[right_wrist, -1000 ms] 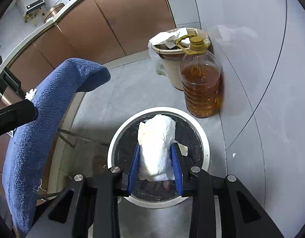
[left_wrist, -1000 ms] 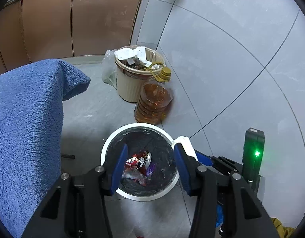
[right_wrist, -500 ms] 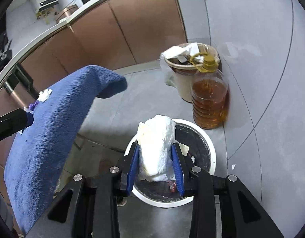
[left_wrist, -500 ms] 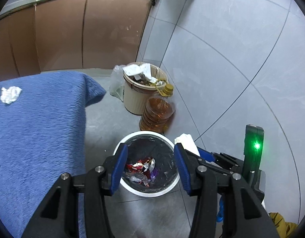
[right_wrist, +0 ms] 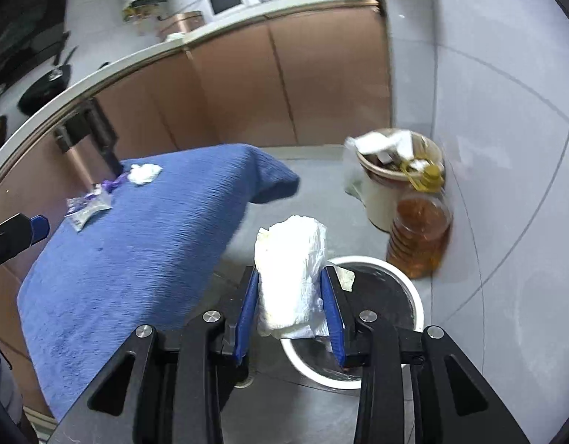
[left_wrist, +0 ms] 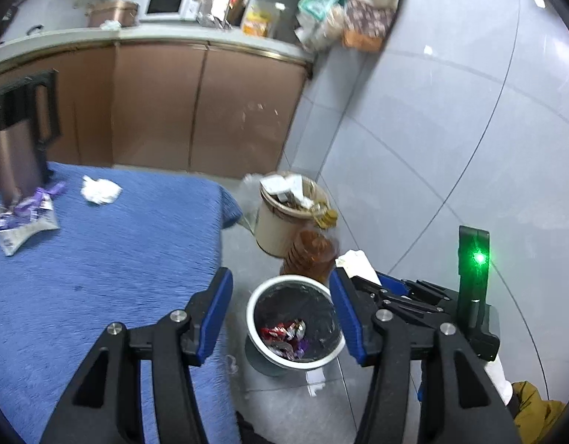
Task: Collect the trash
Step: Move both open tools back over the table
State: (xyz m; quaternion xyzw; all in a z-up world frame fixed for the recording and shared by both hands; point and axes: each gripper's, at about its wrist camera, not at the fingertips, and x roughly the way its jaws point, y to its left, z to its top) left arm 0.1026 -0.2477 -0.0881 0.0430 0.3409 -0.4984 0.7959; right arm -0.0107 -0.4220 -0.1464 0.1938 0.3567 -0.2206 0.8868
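Note:
My left gripper [left_wrist: 280, 318] is open and empty, high above the white-rimmed trash bin [left_wrist: 255, 296] on the floor, which holds candy wrappers [left_wrist: 284, 335]. My right gripper [right_wrist: 290, 309] is shut on a crumpled white paper towel [right_wrist: 292, 277], above the near left rim of the bin [right_wrist: 416, 296]. On the blue-covered table [left_wrist: 99, 277] lie a crumpled tissue [left_wrist: 99, 189] and purple and silver wrappers [left_wrist: 25, 218]; they also show in the right wrist view: tissue [right_wrist: 145, 173], wrappers [right_wrist: 88, 207].
A beige bin full of rubbish [left_wrist: 284, 218] and a bottle of amber oil [right_wrist: 419, 236] stand against the grey wall behind the trash bin. A copper kettle [left_wrist: 14, 148] stands on the table's left. Brown cabinets [left_wrist: 195, 111] run along the back.
Both grippers have risen and pulled back from the bin, so the tabletop with its tissue and wrappers has come into view. The right gripper still grips the paper towel.

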